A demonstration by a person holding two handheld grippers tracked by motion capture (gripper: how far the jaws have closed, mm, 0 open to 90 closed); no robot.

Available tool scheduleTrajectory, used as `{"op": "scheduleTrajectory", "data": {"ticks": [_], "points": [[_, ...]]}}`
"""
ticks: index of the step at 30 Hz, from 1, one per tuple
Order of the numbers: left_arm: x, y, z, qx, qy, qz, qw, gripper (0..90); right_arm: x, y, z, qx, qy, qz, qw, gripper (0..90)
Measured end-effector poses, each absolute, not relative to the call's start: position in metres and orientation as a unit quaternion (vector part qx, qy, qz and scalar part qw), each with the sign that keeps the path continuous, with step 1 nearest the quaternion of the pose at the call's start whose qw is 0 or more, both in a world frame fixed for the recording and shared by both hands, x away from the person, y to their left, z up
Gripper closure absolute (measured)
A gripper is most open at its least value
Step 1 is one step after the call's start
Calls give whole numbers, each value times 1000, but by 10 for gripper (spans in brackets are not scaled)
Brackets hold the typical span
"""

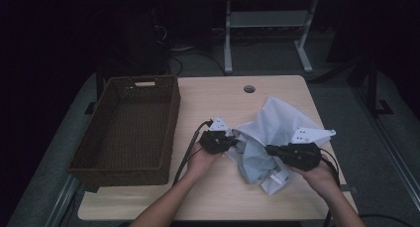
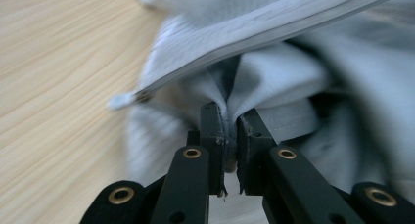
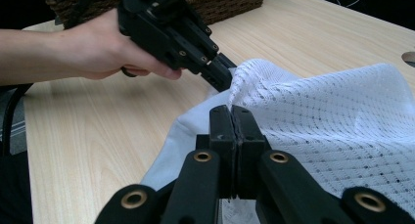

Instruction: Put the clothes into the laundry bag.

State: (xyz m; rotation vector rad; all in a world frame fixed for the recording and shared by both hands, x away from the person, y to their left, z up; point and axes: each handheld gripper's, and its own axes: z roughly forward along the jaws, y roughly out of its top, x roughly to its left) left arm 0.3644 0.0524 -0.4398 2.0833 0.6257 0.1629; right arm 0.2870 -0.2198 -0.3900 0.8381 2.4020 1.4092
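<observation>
table (image 1: pixel 237 197): light wood top, grommet hole (image 1: pixel 249 88) near far edge, dark floor and a white desk frame (image 1: pixel 267 33) behind it
basket (image 1: pixel 130 130): brown wicker, rectangular, on left part of table, handle slot in far wall; nothing visible inside; well apart from the garment, left gripper sits between the two
garment (image 1: pixel 275 138): pale grey-white cloth, crumpled in a heap right of table centre, on the tabletop; mesh weave shows in right gripper view (image 3: pixel 333 131); a small white tag (image 1: pixel 278 179) at the near end; folds bunch up between the two grippers
left hand (image 1: pixel 200 161): comes in from bottom, wraps the left gripper body, cable trails along table toward the near edge
right hand (image 1: pixel 319 175): comes in from bottom right, holds right gripper over the near-right part of the cloth
left gripper (image 1: pixel 233 143): at left edge of the heap, pointing right; in left gripper view (image 2: pixel 229 136) jaws nearly together, a fold of cloth pinched between the pads
right gripper (image 1: pixel 270 149): pointing left toward the other one; in right gripper view (image 3: pixel 232 123) jaws closed flat together, thin cloth edge clamped at the tips
in the way: raised cloth folds hide the table between the grippers; left gripper's tip sits close ahead of the right one
</observation>
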Motion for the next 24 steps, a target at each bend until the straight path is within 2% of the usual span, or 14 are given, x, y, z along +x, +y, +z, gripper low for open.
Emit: {"op": "scheduleTrajectory", "data": {"ticks": [6,11,19,21,24], "points": [[350,22,-427,837,225,69,493,834,286,-217,-383,280,817,491,116,885],[360,-6,-441,832,251,85,487,834,280,-218,-374,269,816,498,121,886],[374,-15,-453,826,277,84,484,818,278,-229,-371,272,811,504,118,886],[375,-14,-451,828,275,83,482,792,278,-229,-372,273,811,504,118,886],[375,-8,-446,830,272,79,480,704,279,-229,-372,274,811,503,118,886]]}}
